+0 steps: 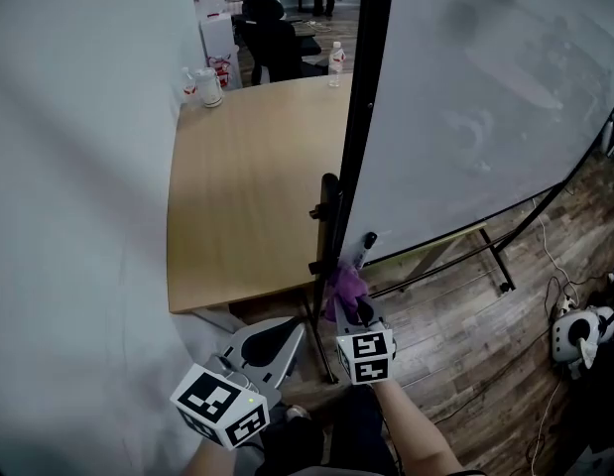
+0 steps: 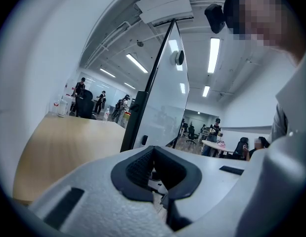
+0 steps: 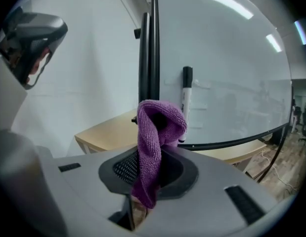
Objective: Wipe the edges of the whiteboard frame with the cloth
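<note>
Two tools sit low in the head view, before the board [image 1: 485, 97]. The right tool [image 1: 354, 303] is clenched on the purple cloth [image 3: 153, 142], whose folded top stands up out of the jaws just beside the black upright edge of the frame [image 3: 153, 43], near its lower end; whether they touch cannot be told. The left tool [image 2: 155, 174] has its jaws closed together with nothing between them, lower and further left, apart from the frame. A marker [image 3: 186, 102] hangs upright on the board near the cloth. The wooden desk [image 1: 247, 186] stands behind the frame.
</note>
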A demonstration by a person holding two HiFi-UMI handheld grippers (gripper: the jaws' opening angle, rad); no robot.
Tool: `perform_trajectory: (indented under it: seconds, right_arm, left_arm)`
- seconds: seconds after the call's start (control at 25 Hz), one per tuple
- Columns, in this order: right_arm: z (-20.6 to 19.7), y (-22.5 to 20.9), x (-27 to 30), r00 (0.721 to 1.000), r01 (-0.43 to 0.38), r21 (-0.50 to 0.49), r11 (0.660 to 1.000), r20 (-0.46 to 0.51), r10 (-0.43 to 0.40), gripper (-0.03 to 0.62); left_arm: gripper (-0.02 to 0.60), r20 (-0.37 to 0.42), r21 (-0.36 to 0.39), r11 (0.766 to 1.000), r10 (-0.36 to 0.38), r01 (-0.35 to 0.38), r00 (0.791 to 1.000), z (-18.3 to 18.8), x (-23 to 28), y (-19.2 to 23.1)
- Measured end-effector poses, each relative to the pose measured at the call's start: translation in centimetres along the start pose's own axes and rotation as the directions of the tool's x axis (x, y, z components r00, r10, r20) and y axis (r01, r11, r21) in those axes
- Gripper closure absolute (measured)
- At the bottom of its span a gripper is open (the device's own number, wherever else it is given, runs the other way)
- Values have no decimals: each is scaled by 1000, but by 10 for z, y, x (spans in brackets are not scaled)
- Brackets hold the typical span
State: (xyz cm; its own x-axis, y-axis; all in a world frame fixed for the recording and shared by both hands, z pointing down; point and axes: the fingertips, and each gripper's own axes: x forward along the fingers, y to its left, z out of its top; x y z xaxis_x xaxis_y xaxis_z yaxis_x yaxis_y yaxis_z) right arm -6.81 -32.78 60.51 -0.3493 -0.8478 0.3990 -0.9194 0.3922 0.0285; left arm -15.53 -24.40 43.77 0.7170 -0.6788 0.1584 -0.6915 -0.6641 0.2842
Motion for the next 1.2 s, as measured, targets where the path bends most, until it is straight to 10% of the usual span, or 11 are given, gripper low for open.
perform_trajectory:
  seconds: [1.2]
  right_arm:
    - [117, -51, -222, 953, 74, 40, 996, 292, -82, 528]
  left_arm:
    - [563, 77, 177, 971, -176, 160, 981, 40, 36, -83]
